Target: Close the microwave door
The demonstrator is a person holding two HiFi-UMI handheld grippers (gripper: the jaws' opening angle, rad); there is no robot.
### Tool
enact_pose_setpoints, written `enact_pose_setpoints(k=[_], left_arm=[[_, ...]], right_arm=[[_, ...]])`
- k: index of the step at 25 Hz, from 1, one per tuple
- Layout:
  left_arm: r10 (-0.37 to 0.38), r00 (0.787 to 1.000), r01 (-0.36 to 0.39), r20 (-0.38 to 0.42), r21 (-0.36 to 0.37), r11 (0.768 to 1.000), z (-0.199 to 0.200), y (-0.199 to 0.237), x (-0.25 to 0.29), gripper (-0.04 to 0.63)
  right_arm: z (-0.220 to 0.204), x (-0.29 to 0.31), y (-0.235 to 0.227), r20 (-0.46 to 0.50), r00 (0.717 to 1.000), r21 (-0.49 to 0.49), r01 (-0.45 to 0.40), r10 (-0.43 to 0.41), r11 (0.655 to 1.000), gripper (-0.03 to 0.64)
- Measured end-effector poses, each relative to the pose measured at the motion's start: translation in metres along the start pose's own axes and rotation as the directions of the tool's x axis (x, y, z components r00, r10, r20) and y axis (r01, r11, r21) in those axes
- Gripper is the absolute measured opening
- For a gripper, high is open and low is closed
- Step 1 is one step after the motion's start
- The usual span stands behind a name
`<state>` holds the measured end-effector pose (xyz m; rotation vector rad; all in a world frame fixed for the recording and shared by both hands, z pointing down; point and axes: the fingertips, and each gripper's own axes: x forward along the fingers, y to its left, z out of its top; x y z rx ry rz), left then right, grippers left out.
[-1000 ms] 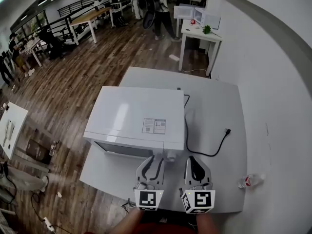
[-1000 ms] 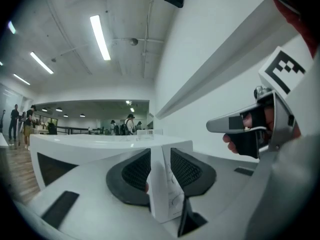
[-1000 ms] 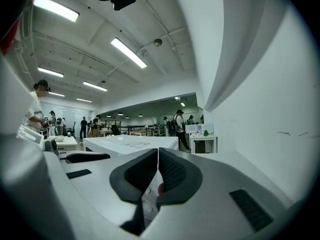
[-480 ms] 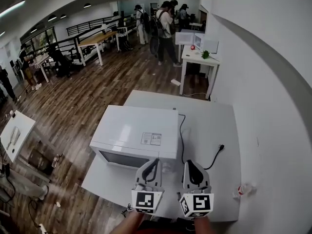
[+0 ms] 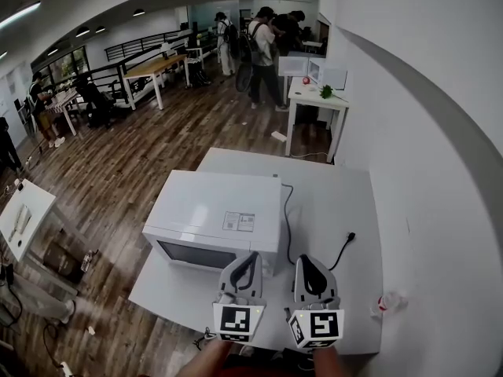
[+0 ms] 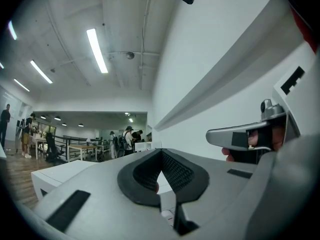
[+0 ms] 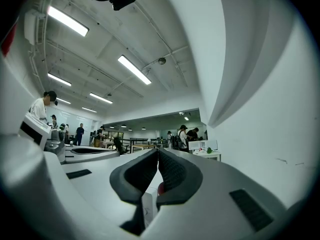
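The microwave (image 5: pixel 216 210) is sitting on the white table (image 5: pixel 334 203), its door (image 5: pixel 196 255) lying flush against the front; the left gripper (image 5: pixel 251 256) and the right gripper (image 5: pixel 303 259) are hovering side by side near its front right corner; both are holding their jaws pressed together with nothing between them; a black cable (image 5: pixel 288 218) is trailing across the table beside the microwave.
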<state>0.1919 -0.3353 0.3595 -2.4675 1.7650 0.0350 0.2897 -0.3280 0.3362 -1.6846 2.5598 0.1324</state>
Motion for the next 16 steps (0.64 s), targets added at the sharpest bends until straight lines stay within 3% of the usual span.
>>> enact_pose_setpoints(k=[16], left_arm=[[0.004, 1.000, -0.004, 0.004, 0.009, 1.000, 0.002, 0.007, 0.014, 0.026]], right_arm=[[0.001, 0.013, -0.010, -0.003, 1.000, -0.021, 0.003, -0.003, 1.000, 0.029]])
